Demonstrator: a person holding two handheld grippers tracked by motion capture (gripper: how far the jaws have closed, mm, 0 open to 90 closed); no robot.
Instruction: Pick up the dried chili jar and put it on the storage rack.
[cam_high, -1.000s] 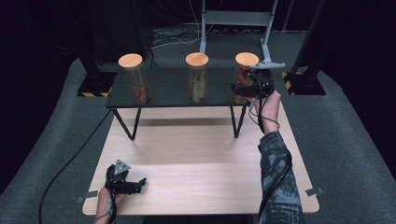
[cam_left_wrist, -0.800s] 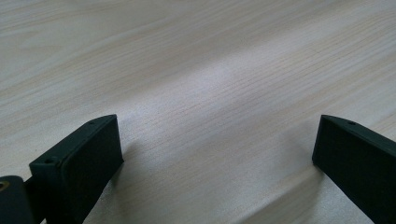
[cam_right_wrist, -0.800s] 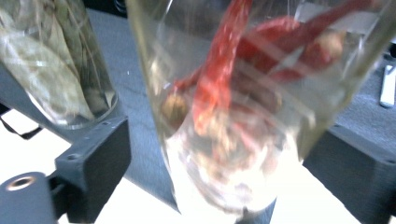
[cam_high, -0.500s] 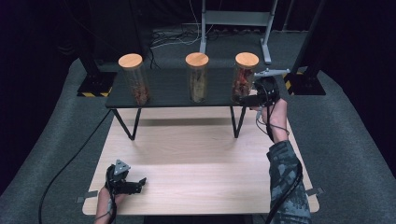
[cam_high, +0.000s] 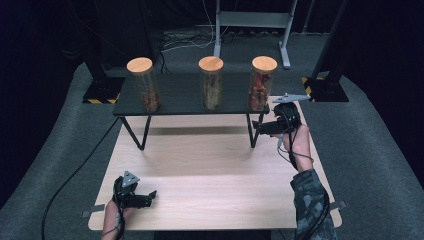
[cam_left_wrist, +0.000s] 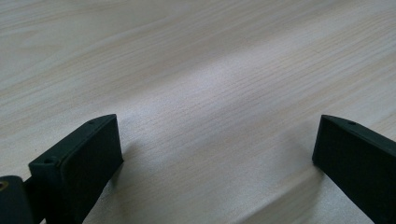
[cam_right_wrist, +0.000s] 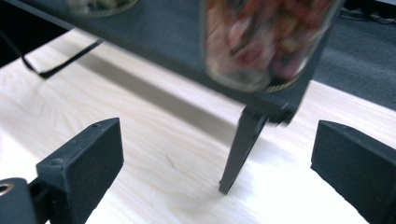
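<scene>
Presently, the right gripper (cam_high: 261, 127) hangs just off the front right corner of the black shelf (cam_high: 185, 97), below and in front of the jar with red contents (cam_high: 261, 84), well clear of the glass. Its jaws have just been opening and now stand wide apart with nothing between them; in the right gripper view they frame the shelf's right leg (cam_right_wrist: 240, 151) and the blurred base of that jar (cam_right_wrist: 261, 42) on the shelf's edge. That jar stands upright at the right end of the shelf, wooden lid on. A middle jar (cam_high: 211, 82) and a left jar (cam_high: 142, 84) stand upright along the same shelf, well apart. The left gripper (cam_high: 145, 198) rests on the wooden table (cam_high: 210, 165) near its front left corner, jaws spread, nothing held.
</scene>
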